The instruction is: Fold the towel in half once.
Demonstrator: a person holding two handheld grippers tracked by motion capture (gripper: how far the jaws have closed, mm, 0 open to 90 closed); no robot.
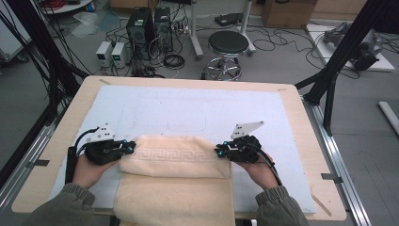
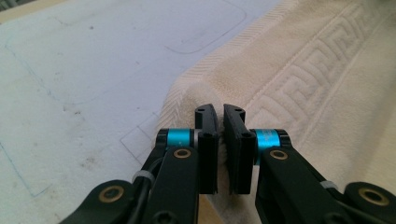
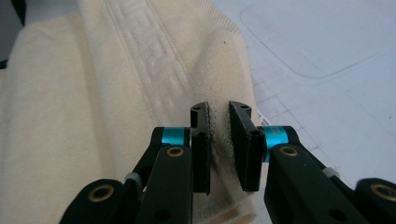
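Observation:
A cream towel [image 1: 174,179] with a woven key-pattern band lies on the white mat, its near part hanging over the table's front edge. My left gripper [image 1: 131,147] is shut on the towel's far left corner; in the left gripper view the cloth [image 2: 280,84] is pinched between the jaws of that gripper [image 2: 219,112]. My right gripper [image 1: 219,150] is shut on the far right corner, where the towel [image 3: 116,93] bunches up between the black jaws of the gripper [image 3: 219,109]. Both corners are raised a little off the mat.
The white mat [image 1: 197,108] covers most of the wooden table [image 1: 301,136], with faint outlines drawn on it. Beyond the table stand a black stool [image 1: 227,47], computer towers [image 1: 141,28] and cables on the floor. Black frame posts rise at both sides.

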